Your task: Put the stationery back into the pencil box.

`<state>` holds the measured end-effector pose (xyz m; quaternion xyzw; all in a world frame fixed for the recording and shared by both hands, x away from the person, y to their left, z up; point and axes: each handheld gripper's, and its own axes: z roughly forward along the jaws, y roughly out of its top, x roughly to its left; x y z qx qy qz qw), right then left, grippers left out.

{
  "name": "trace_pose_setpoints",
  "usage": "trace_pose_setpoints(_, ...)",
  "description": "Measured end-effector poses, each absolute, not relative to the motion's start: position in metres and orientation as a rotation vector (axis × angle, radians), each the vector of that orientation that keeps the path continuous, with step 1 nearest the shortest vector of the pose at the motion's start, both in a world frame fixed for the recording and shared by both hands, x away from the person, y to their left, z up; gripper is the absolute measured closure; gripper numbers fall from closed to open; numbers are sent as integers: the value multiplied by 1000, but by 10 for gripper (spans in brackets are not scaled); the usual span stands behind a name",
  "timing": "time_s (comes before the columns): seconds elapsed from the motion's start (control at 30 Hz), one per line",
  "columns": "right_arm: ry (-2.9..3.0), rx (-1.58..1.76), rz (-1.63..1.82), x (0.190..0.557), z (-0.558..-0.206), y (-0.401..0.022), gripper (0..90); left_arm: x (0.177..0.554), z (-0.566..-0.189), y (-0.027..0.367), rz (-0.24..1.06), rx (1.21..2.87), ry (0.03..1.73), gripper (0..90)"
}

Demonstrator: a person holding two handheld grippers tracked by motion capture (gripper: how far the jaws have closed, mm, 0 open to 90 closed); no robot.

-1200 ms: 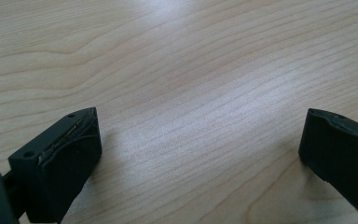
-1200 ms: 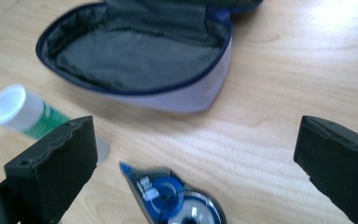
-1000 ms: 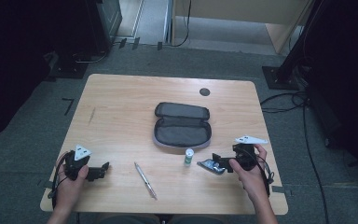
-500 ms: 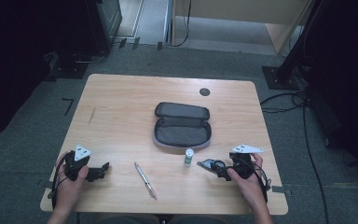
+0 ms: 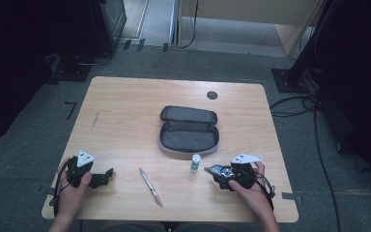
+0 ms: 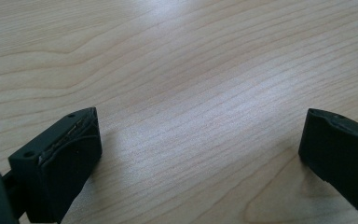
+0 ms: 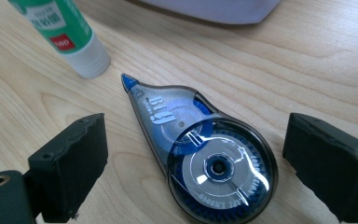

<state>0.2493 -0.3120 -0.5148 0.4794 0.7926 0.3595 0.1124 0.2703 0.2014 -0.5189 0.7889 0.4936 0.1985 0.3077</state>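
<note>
1. The right tongs [image 7: 193, 163] sit low over the wooden surface [image 5: 125, 111] at its near right, with the jaws apart. They have just been closing a little. The correction tape dispenser [image 7: 205, 158] lies flat between them, with a gap to each pad, so nothing is clamped.
2. The dispenser (translucent blue-grey, blue nose) points its tip toward the glue stick [image 7: 67, 32]. The two are close but apart.
3. In the high view the glue stick [image 5: 195, 162] stands upright just in front of the open grey pencil case [image 5: 189, 129], left of the right tongs [image 5: 211, 170].
4. The left tongs [image 5: 107, 175] are at the near left of the surface. Their jaws are wide apart over bare wood, holding nothing.
5. A pen [image 5: 150, 186] lies flat between the two hands, well clear of both tongs.
</note>
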Motion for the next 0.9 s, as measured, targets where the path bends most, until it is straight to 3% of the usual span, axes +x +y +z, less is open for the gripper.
trace_pose_setpoints(0.17, 2312, 1371, 1022, 248, -517, -308, 126, 270, -519, 201, 525, 2087, 1305, 0)
trace_pose_setpoints(0.9, 2305, 1207, 1019, 240, -524, -311, 149, 270, -519, 202, 524, 2085, 1305, 0)
